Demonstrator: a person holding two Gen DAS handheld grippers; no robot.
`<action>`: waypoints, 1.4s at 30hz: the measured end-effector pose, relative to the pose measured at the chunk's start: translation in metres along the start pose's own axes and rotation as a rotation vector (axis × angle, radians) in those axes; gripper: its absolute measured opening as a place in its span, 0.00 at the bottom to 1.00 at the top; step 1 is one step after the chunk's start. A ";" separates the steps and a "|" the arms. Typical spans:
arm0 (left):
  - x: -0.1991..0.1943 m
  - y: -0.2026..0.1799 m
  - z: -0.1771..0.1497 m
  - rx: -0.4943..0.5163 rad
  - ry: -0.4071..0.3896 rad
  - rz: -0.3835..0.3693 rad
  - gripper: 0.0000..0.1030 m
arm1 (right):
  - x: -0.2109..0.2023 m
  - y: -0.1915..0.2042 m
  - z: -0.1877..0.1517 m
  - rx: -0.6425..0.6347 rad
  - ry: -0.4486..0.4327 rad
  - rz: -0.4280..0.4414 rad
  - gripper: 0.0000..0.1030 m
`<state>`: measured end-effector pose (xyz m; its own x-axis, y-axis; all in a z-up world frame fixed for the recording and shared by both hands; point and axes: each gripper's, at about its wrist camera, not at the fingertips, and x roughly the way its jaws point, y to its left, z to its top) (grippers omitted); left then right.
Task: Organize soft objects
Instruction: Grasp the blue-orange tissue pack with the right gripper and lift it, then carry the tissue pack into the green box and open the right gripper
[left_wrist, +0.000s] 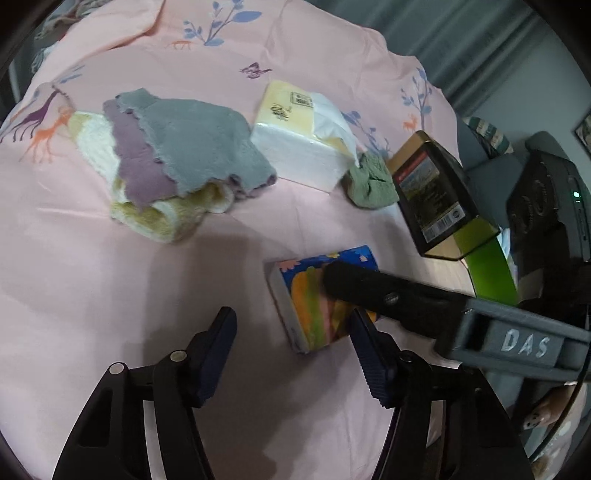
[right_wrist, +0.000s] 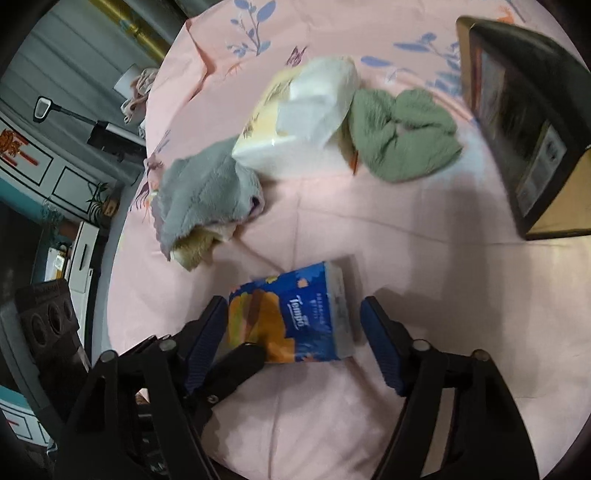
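2 grippers meet at 1 blue tissue pack on my pink bedsheet. From my left wrist, my left gripper stands half open beside the pack, gripping nothing, its right finger at the pack's edge, while a finger of my right gripper lies across the pack. From my right wrist, my right gripper straddles the pack, jaws wide, pads apart from it, probably ready to move it toward the folded towels.
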<state>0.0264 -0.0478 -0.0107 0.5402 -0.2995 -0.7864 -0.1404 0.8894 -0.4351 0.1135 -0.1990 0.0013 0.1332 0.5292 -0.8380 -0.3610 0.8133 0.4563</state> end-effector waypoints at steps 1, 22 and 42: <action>0.001 -0.001 -0.001 0.005 -0.001 -0.006 0.58 | 0.003 -0.001 -0.001 0.005 0.008 0.018 0.66; -0.065 -0.071 0.008 0.202 -0.268 -0.071 0.49 | -0.087 0.024 -0.006 -0.080 -0.287 0.020 0.51; -0.005 -0.301 0.079 0.577 -0.291 -0.368 0.48 | -0.280 -0.117 0.012 0.144 -0.725 -0.216 0.51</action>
<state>0.1320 -0.2869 0.1586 0.6777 -0.5808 -0.4511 0.5070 0.8133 -0.2855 0.1295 -0.4396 0.1865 0.7766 0.3404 -0.5301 -0.1409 0.9140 0.3805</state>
